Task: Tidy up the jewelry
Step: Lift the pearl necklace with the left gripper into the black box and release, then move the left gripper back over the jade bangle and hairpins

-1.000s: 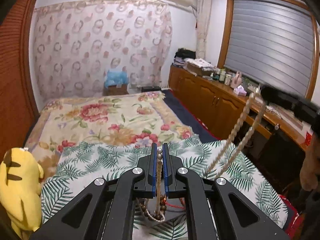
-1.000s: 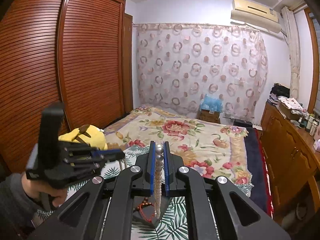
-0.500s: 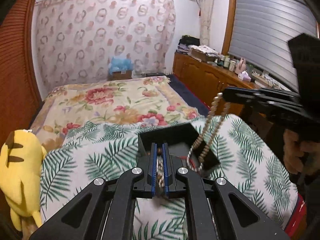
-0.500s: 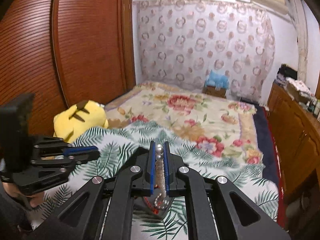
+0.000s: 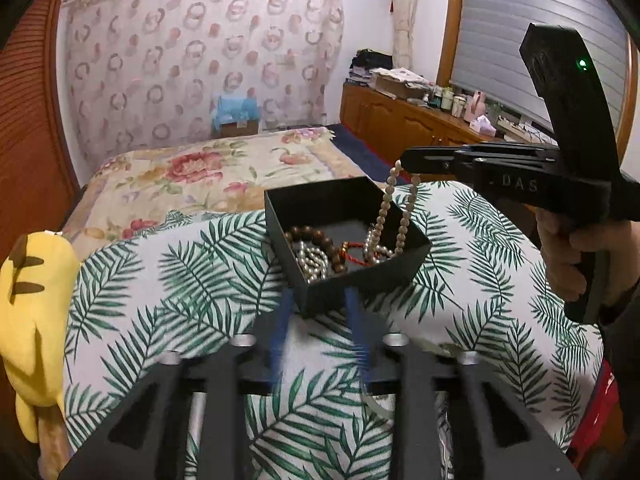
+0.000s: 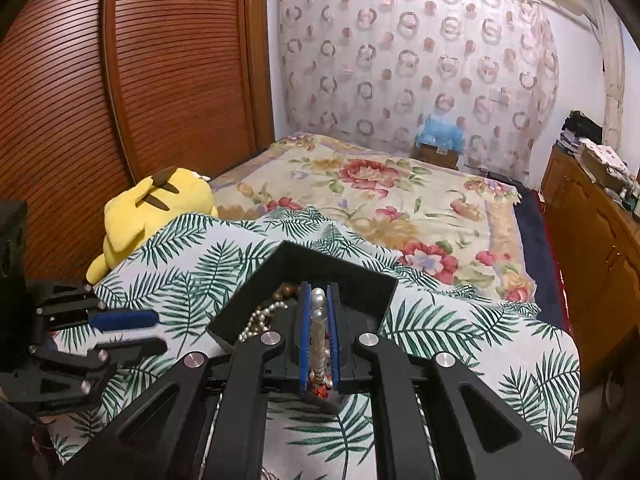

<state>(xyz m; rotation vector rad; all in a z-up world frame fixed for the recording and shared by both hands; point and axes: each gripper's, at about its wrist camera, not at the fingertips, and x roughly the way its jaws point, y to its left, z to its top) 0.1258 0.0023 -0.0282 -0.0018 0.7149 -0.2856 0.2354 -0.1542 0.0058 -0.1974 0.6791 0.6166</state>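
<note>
pearl necklace (image 5: 394,216) is dangling into the black box (image 5: 412,258) on the bed, right claw (image 6: 319,332) clamping its top. left claw (image 5: 316,320) is opening, empty. release only once strand is pooling inside.

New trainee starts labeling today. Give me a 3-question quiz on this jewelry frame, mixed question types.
1. True or false: the right tongs are shut on a pearl necklace that hangs down into the black box.
2. Multiple choice: what lies between the blue pads of the left tongs, whose jaws are opening?
A. a wooden bead bracelet
B. a pearl strand
C. nothing
3. Short answer: what lies at the left edge of the leaf-print blanket?

Key:
1. True.
2. C. The wooden bead bracelet lies in the box.
3. A yellow plush toy.
</note>
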